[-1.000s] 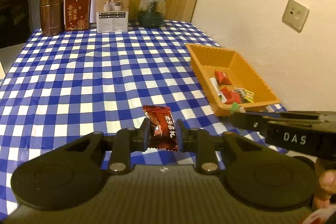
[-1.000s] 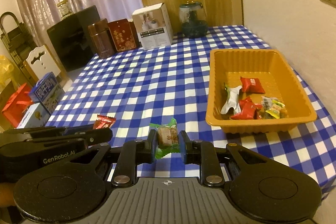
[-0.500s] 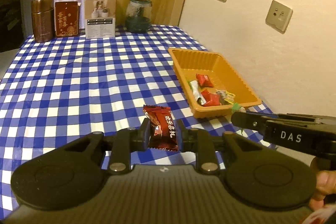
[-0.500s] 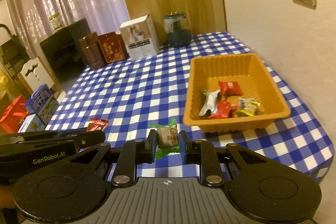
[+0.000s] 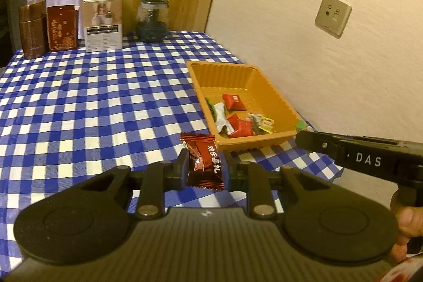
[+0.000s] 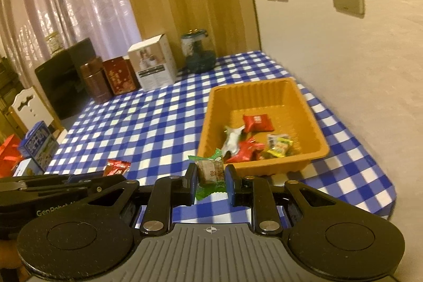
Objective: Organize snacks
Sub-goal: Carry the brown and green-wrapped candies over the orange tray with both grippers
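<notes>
The left gripper [image 5: 205,172] has its fingers clamped on a dark red candy [image 5: 203,163], which is held above the counter [image 5: 92,102] covered with a blue and white checked cloth. The right gripper [image 6: 210,183] has its fingers pressed on a green-wrapped candy [image 6: 210,171], also lifted off the cloth. Both grippers are near the front edge of the orange tray [image 6: 314,120], which stands on the counter close to the wall. Inside the tray lie two red packets, one white wrapper and a yellow-green one, all gathered at the near end. At the far side of the counter stand a white box [image 5: 103,21], a glass jar [image 5: 152,20] and a brown canister [image 5: 32,29].
</notes>
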Available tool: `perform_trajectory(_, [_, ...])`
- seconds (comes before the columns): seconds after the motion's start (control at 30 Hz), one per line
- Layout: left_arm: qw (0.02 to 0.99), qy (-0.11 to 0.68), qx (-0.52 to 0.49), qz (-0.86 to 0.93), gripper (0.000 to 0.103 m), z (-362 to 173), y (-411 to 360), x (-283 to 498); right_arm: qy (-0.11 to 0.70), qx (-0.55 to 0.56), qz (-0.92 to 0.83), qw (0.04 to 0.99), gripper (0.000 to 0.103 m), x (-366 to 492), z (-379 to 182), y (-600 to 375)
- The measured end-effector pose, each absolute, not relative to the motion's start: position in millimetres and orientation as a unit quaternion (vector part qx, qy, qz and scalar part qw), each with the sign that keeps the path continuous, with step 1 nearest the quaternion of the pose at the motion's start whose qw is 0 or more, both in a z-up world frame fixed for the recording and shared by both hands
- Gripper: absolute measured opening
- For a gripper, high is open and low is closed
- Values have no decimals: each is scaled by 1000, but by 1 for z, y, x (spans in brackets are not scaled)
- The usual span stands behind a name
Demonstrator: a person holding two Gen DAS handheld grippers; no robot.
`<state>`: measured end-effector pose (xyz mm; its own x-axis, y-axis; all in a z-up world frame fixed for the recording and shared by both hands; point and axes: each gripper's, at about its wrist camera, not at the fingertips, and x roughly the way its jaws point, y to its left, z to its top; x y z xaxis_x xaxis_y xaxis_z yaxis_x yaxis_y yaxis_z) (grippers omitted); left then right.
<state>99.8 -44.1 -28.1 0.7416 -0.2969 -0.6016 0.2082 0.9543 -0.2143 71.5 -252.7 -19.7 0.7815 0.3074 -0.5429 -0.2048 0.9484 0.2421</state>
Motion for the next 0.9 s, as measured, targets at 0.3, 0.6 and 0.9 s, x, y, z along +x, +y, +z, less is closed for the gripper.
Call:
perform_trajectory(0.3, [927, 331, -64, -162, 22, -26, -69, 114, 287, 68, 106, 950, 23, 73, -20, -276])
perform_trajectory(0.6, [923, 330, -55, -190, 22, -23, -101, 137, 293, 82, 89, 949, 23, 84, -27, -300])
perform_trajectory(0.9, [919, 329, -47, -211, 22, -21, -126, 168, 292, 81, 79, 950, 23, 107, -28, -316])
